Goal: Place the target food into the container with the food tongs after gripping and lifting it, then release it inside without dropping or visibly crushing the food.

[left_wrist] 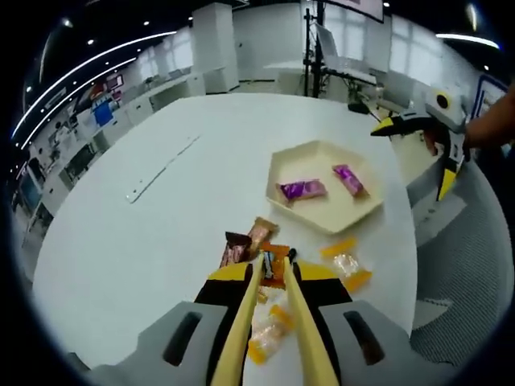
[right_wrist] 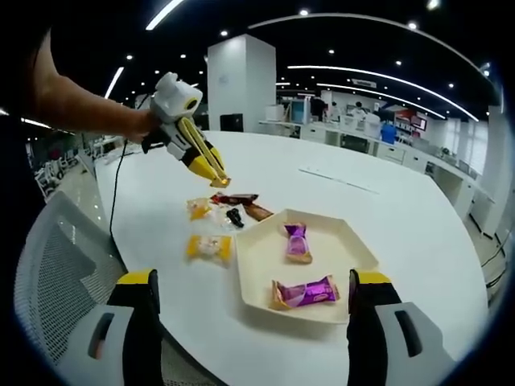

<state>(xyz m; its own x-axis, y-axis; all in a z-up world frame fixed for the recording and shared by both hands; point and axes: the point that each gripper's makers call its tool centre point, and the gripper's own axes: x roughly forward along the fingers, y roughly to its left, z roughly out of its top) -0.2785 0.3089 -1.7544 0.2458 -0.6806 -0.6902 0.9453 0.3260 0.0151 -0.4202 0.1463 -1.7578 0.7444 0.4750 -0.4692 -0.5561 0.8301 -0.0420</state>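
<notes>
Reaching over a white table, the left gripper nearly closes its tong fingers on an orange snack packet. Beyond, the cream hexagonal tray holds two purple candies. The right gripper gapes wide, empty.

Left gripper reaches forward and down over the table, tong-like yellow jaws nearly closed, tips close together with a narrow gap; whether they pinch anything cannot be told from the left gripper view. In the right gripper view the same left gripper comes in from the left, held by a hand on a bare forearm, angled down, tips near the surface. Right gripper has jaws spread wide, nothing between them. In the left gripper view the right gripper sits at the right edge, held by a hand, jaws wide apart.
</notes>
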